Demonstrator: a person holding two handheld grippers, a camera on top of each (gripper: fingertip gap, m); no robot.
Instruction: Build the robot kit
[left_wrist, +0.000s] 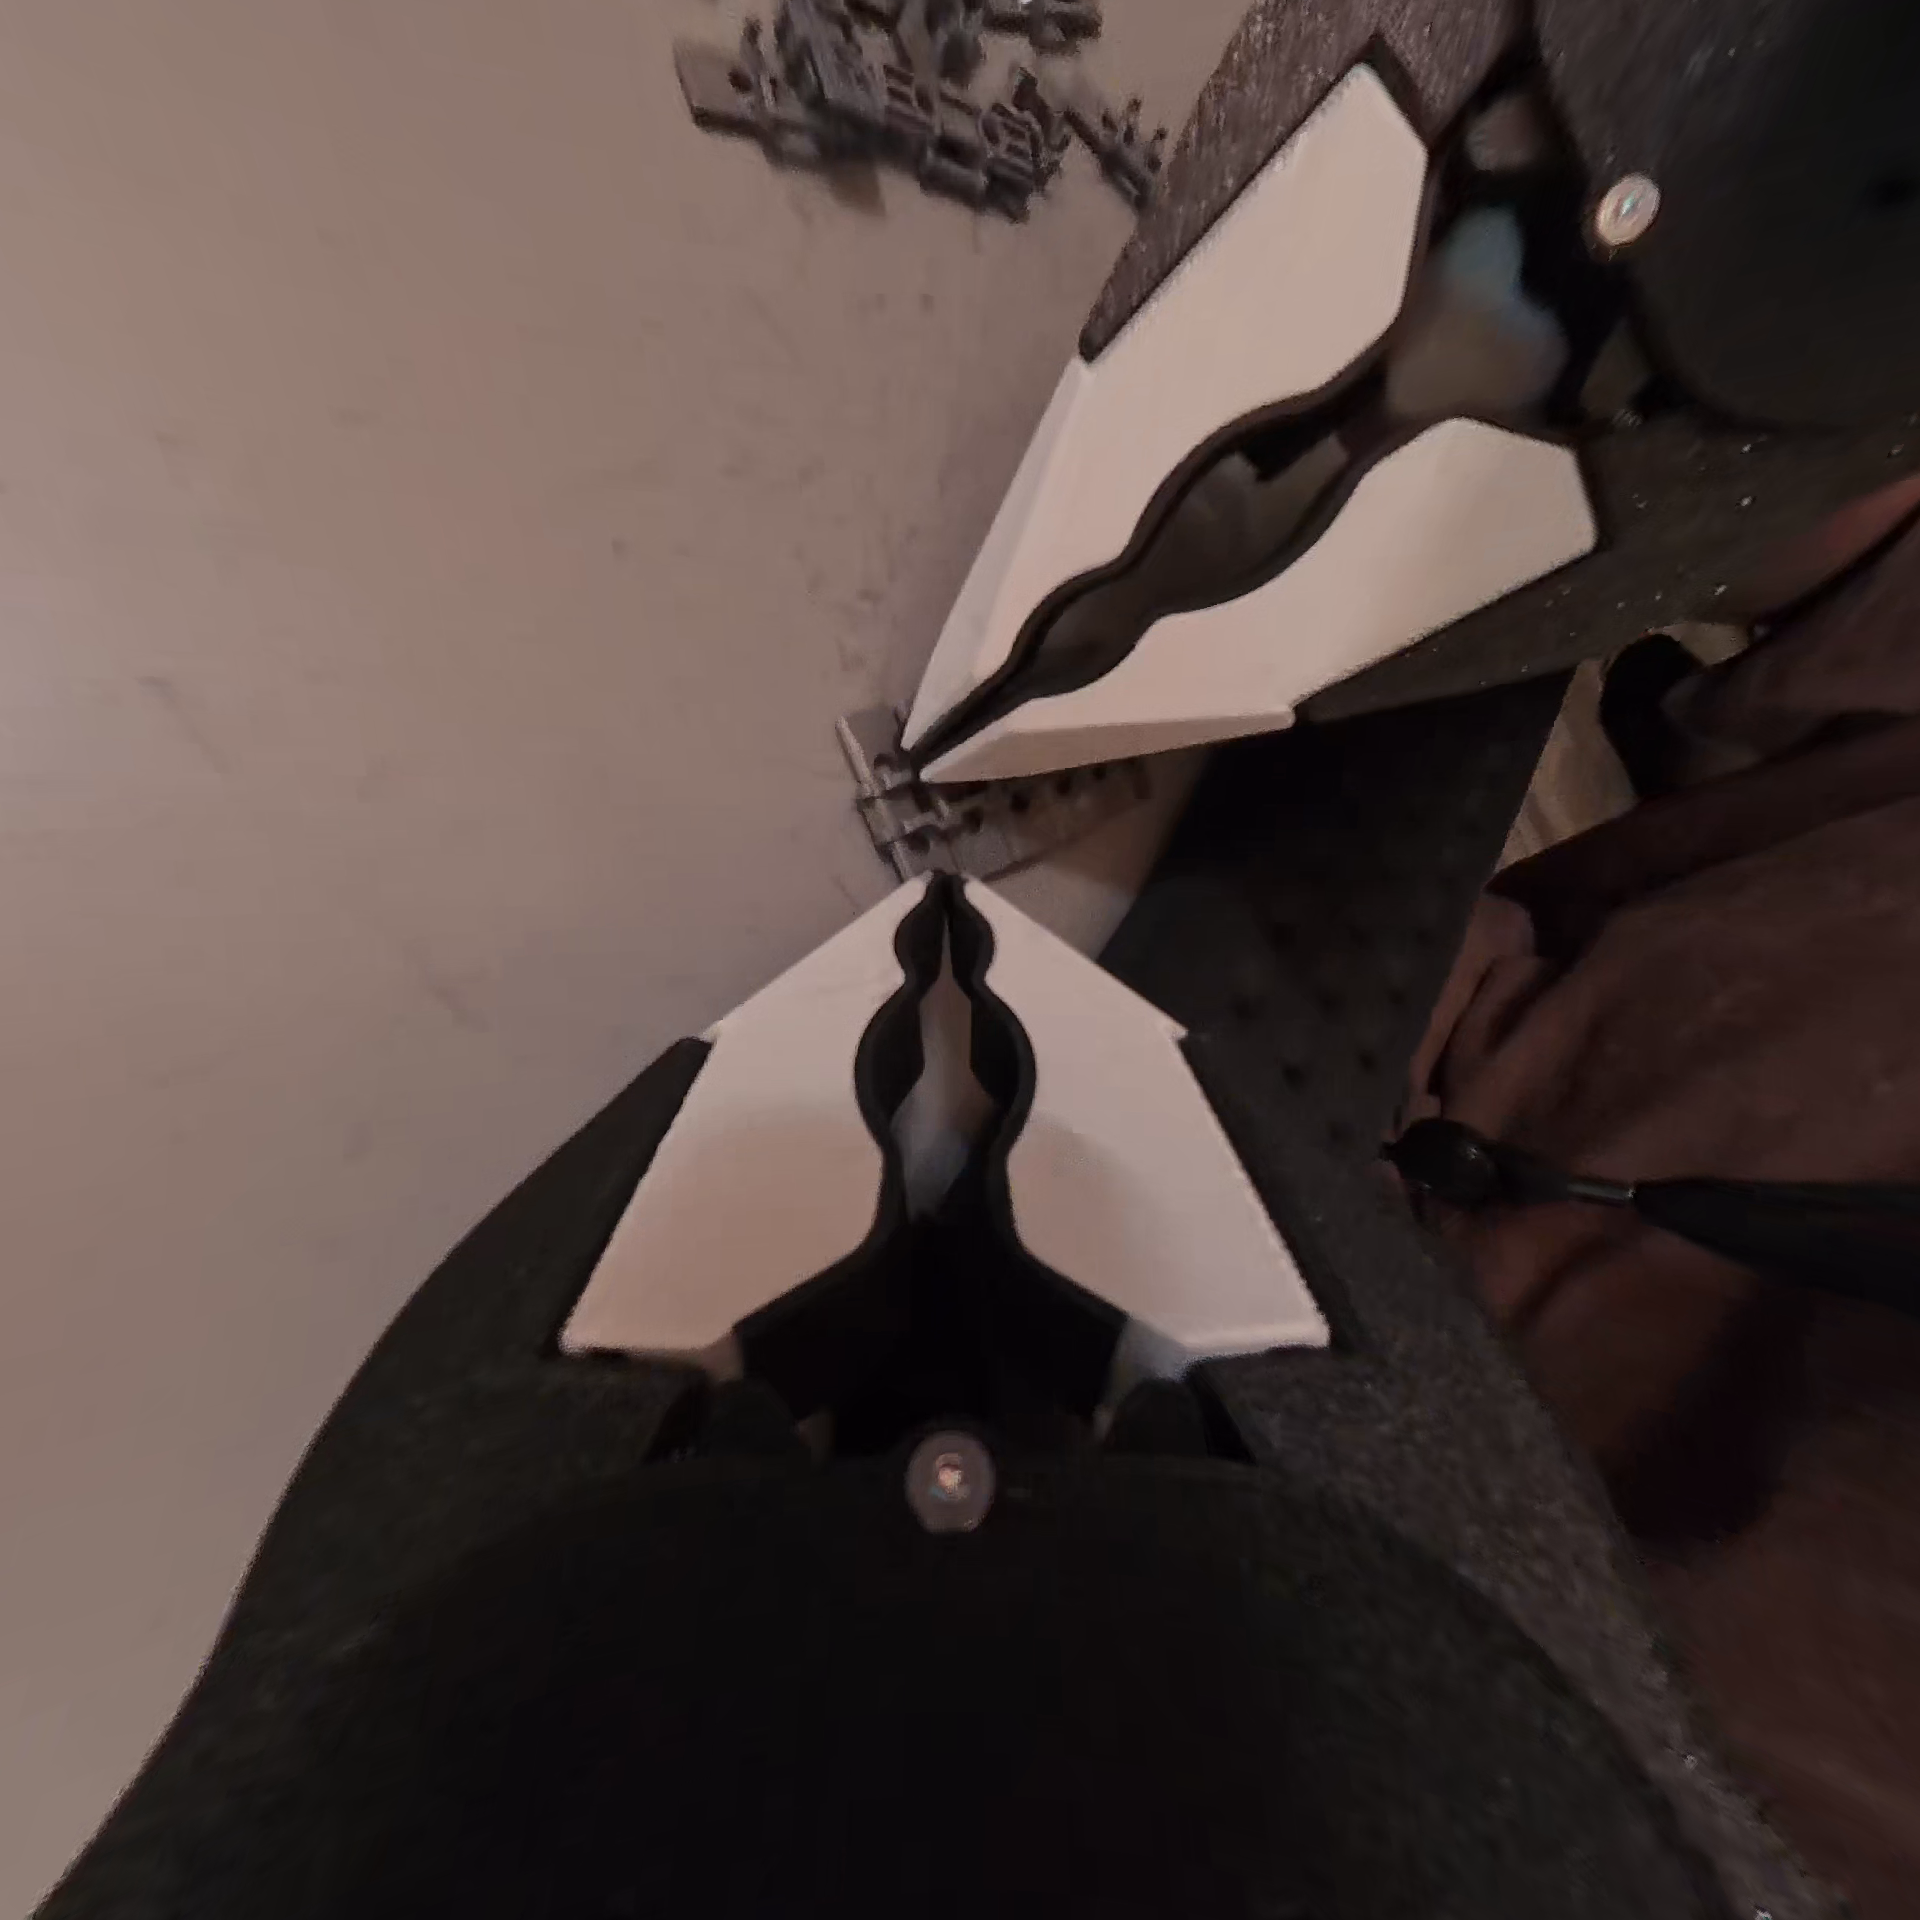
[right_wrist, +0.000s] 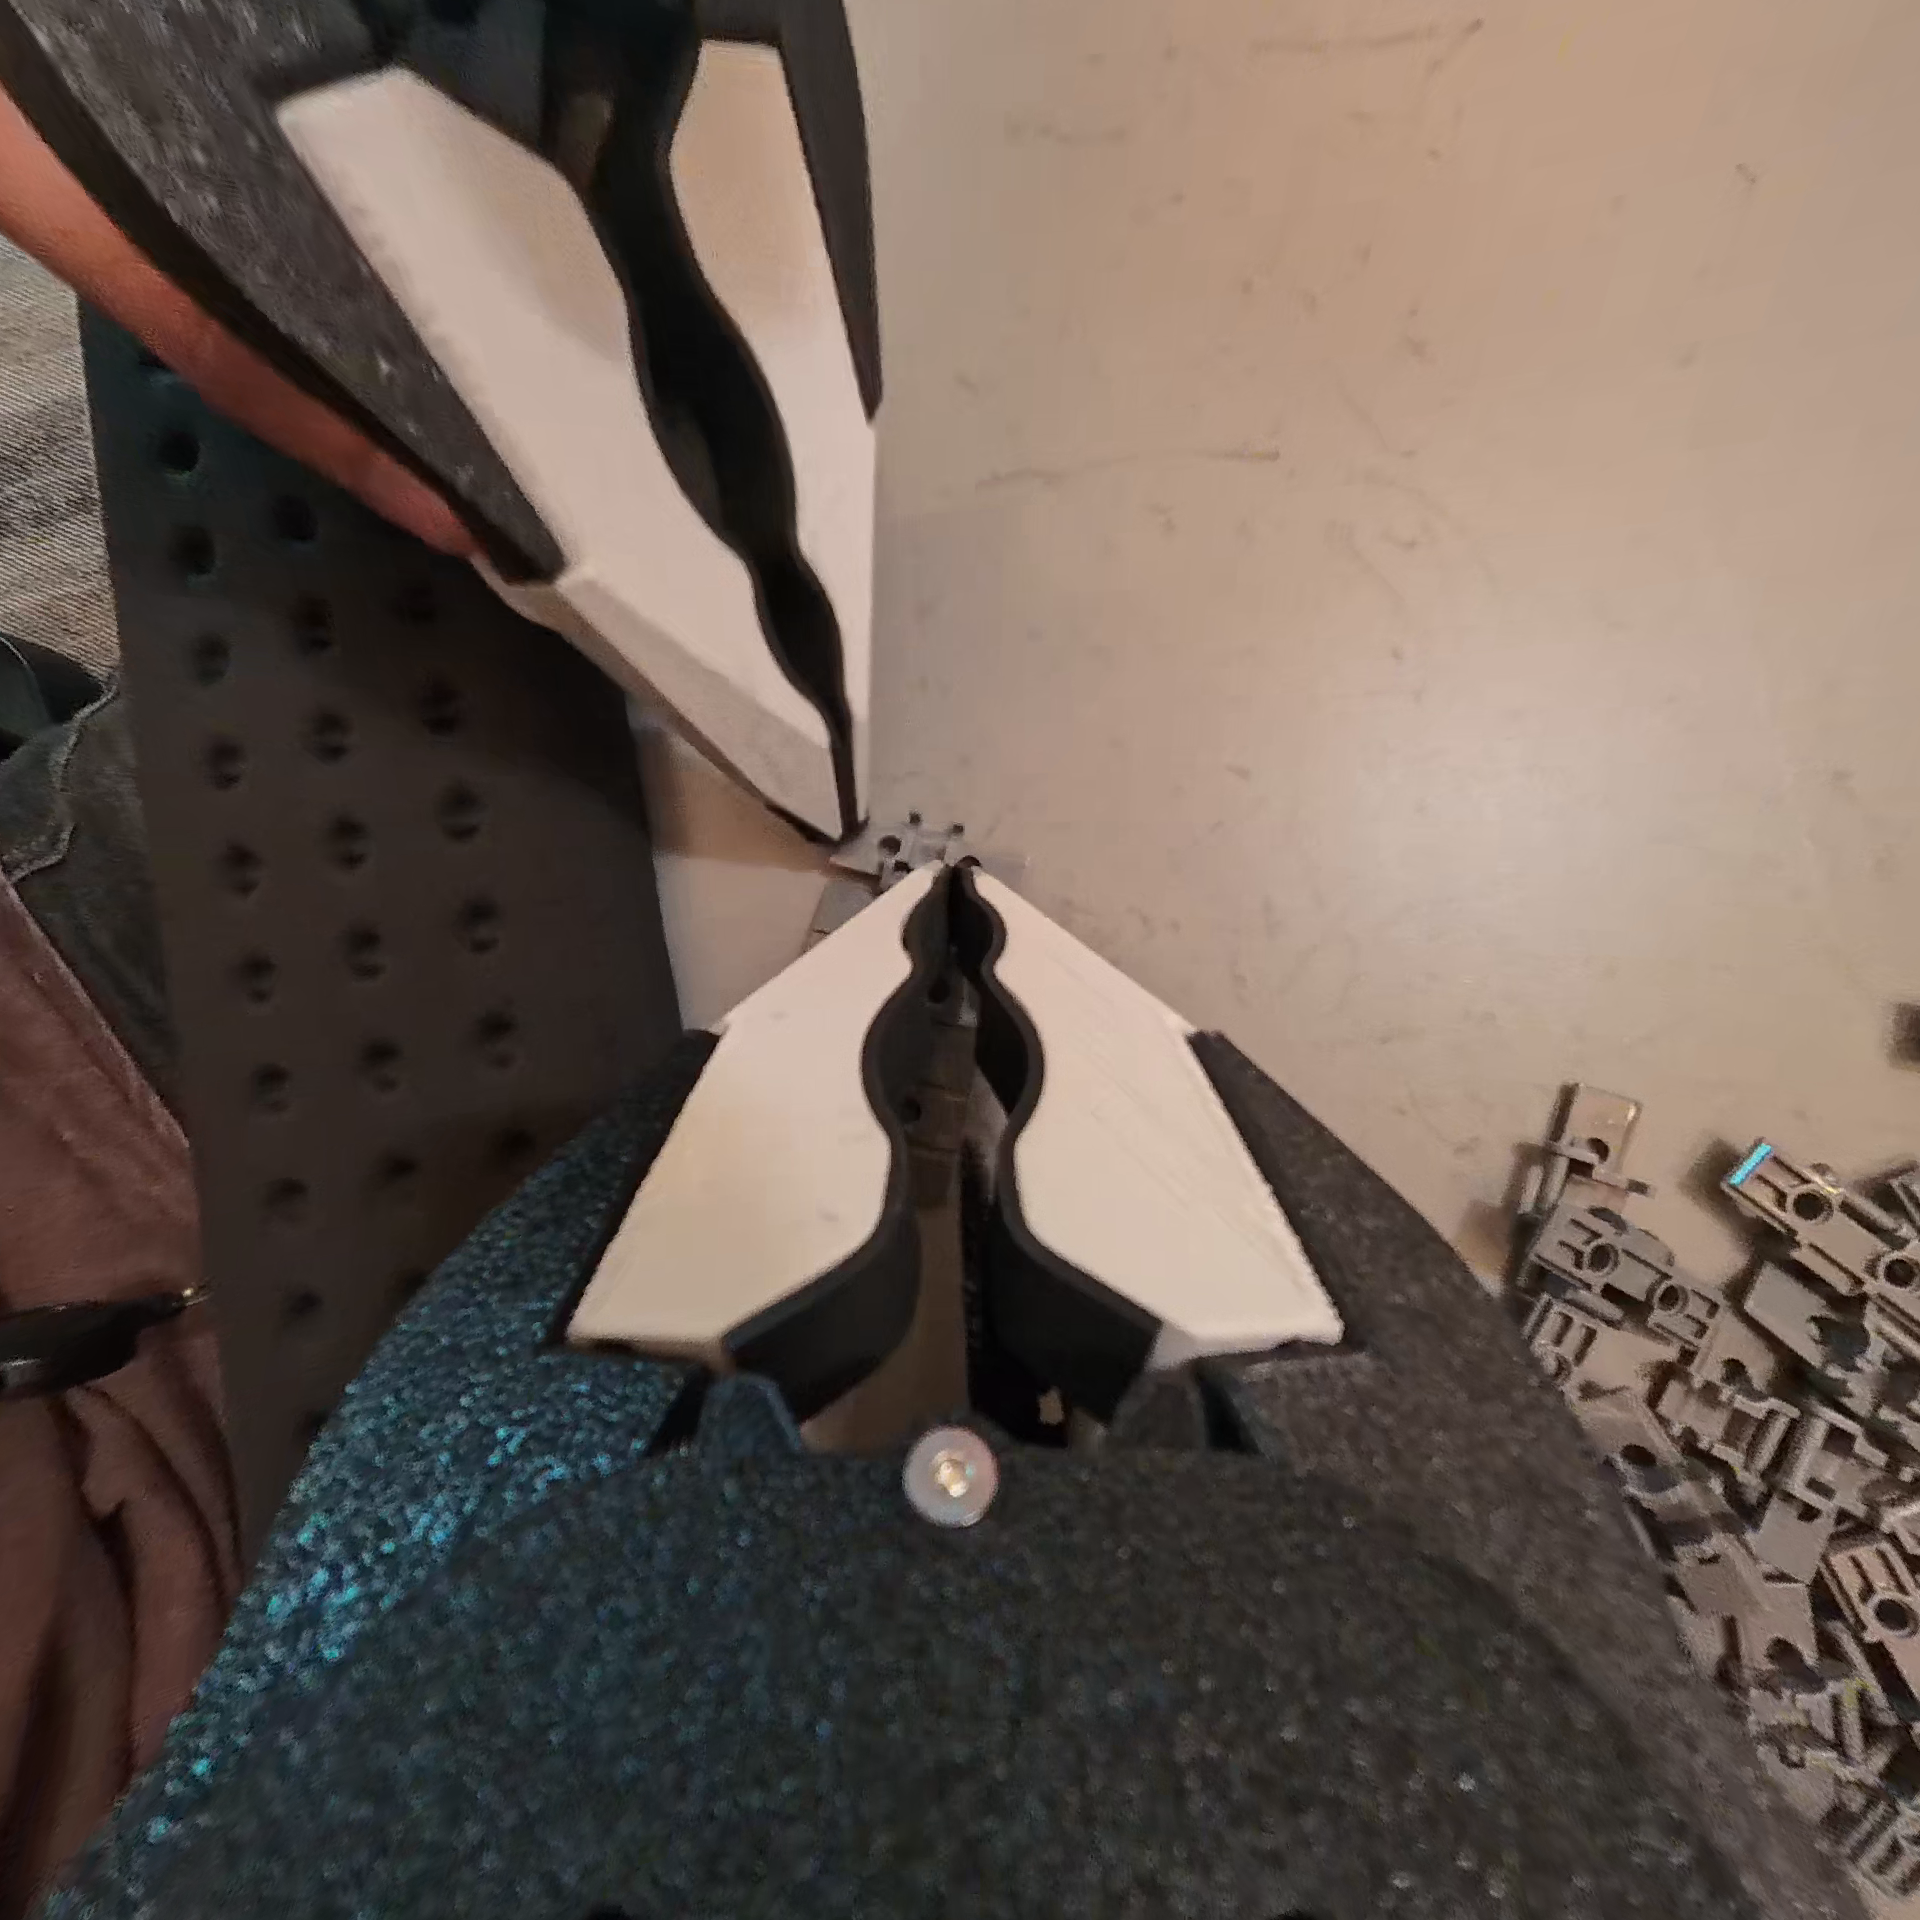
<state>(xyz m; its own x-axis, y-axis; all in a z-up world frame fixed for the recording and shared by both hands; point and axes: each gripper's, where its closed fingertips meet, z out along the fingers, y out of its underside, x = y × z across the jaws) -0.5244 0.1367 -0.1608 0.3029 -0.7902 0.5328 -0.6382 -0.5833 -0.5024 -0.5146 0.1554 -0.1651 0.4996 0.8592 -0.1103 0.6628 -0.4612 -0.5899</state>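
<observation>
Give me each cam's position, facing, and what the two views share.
Left wrist view: on the left gripper, looking along its shut fingers at a small grey hinge-like part; right gripper enters from upper right.
Right wrist view: on the right gripper, shut on that part; left gripper upper left.
Shared: both grippers, the part, pale tabletop, grey parts pile.

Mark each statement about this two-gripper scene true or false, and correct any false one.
1. Both grippers meet at a small grey metal part. True.
2. The right gripper is wide open. False: its fingertips are closed together on the part.
3. A heap of grey parts lies on the table. True.
4. The left gripper holds a red block. False: its closed tips are at the grey part.
5. A dark perforated board stands beside the table. True.
</observation>
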